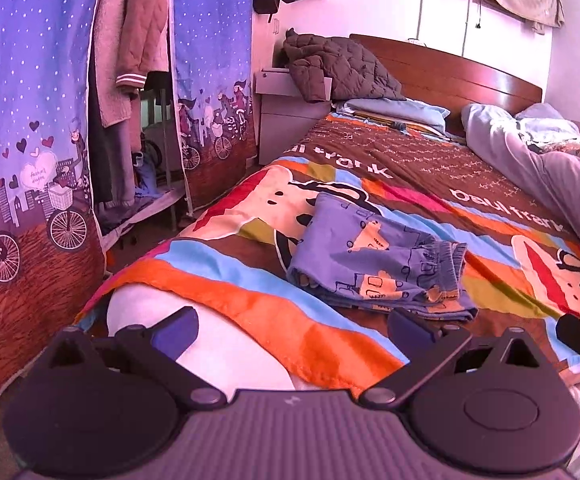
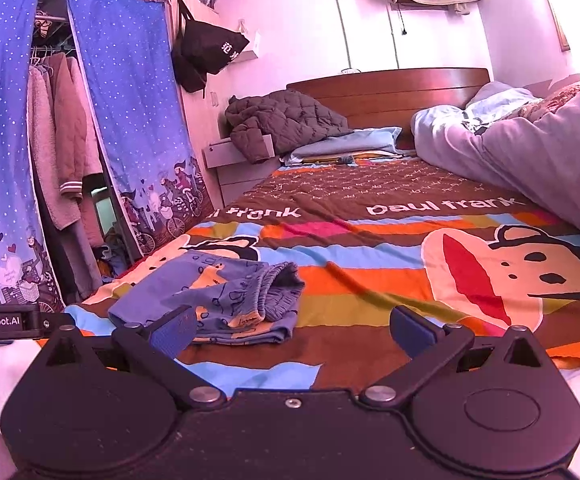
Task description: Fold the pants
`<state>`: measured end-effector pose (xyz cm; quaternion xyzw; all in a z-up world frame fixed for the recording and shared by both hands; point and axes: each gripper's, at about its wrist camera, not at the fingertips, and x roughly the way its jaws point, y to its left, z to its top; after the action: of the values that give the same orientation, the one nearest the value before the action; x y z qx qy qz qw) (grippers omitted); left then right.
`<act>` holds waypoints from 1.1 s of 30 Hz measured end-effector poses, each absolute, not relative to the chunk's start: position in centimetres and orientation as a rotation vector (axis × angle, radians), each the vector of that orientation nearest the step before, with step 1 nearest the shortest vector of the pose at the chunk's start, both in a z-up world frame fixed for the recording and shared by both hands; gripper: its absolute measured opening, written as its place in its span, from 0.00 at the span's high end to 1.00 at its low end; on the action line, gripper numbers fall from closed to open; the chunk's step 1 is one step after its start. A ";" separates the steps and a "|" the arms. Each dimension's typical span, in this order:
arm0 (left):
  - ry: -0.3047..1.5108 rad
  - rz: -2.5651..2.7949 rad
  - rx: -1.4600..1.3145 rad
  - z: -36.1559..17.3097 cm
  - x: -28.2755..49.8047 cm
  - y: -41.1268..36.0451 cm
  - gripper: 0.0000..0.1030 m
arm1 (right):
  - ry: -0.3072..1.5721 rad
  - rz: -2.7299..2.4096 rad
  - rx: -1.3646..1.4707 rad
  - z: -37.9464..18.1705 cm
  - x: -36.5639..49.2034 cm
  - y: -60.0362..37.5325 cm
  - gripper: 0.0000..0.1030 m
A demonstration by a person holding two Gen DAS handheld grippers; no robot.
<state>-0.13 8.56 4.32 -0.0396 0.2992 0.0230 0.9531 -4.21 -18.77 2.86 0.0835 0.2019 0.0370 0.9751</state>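
Folded blue pants [image 1: 378,256] lay on striped blanket [image 1: 249,300], left gripper [image 1: 294,324] and right gripper [image 2: 294,328] both spread wide, empty, just short of them.

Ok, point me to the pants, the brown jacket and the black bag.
pants [image 2: 225,300], right wrist view, on the blue printed cloth near the waistband.
brown jacket [image 2: 285,120], right wrist view, on its quilted middle, by the headboard.
black bag [image 2: 213,50], right wrist view, on its front face, hanging on the wall.
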 end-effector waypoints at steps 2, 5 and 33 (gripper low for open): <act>0.605 0.050 -0.066 4.3 -0.2 8.4 0.00 | 0.409 0.073 0.167 2.7 -4.2 -18.7 0.01; 0.604 0.056 -0.043 4.2 -0.3 8.2 0.00 | 0.413 0.072 0.164 2.5 -4.2 -18.8 0.01; 0.600 0.062 -0.018 3.8 -0.5 8.5 0.00 | 0.446 0.060 0.177 1.6 -3.8 -18.9 0.01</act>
<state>-0.54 8.50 3.79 -0.0089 0.2953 0.0306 0.9549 -3.83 -18.92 1.57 0.0876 0.2210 0.0295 0.9709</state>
